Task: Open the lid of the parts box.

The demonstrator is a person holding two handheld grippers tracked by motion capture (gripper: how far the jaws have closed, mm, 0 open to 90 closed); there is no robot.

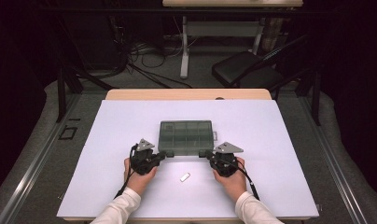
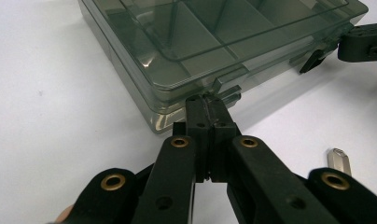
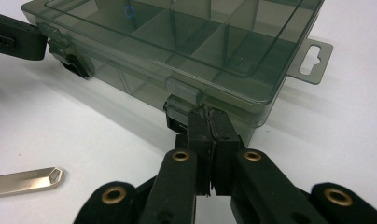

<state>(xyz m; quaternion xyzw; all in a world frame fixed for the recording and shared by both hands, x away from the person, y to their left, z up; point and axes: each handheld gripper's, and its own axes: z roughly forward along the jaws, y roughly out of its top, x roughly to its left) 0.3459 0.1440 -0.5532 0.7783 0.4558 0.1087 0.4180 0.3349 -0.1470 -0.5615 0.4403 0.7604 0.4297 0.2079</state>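
Plainly, the scene stood as follows.

Box: a smoke-grey clear plastic compartment organiser box (image 1: 185, 137), lid down, lay at the middle of the white table top (image 1: 107, 140), its long front edge toward the person.

Hang tab: a slotted tab (image 3: 312, 60) stuck out from the box's side at about 3 o'clock in the high view.

Left gripper (image 1: 162, 154): clenched, jaws pressed together with nothing between them, tips right up against the front latch (image 2: 226, 88) near the box's 7 o'clock corner; whether they actually touched it was hard to say, though they seemed to.

Right gripper (image 1: 203, 153): likewise clenched on nothing, tips at the other front latch (image 3: 183, 91) near the box's 5 o'clock corner.

Hands: left hand (image 1: 139, 179) and right hand (image 1: 233, 179) each wrapped round a gripper body, white sleeves entering from 6 o'clock.

USB stick: a small silver metal flash drive (image 1: 185, 177) lay on the table at 6 o'clock from the box, between the two hands, apart from both grippers.

Compartments: dividers showed through the lid; a small blue ring (image 3: 129, 10) sat in one far cell.
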